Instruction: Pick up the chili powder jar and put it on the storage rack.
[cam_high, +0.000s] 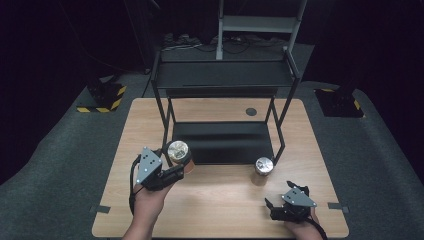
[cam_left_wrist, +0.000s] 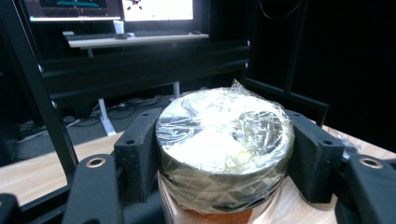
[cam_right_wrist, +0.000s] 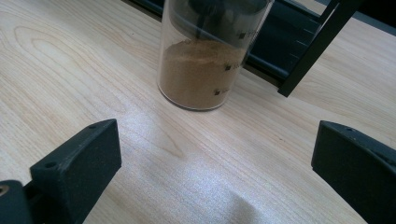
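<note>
- No legible text, brand or number on any item.
- Jar (cam_right_wrist: 205, 56): small dark printed marks on its wall, too blurred to read.
</note>
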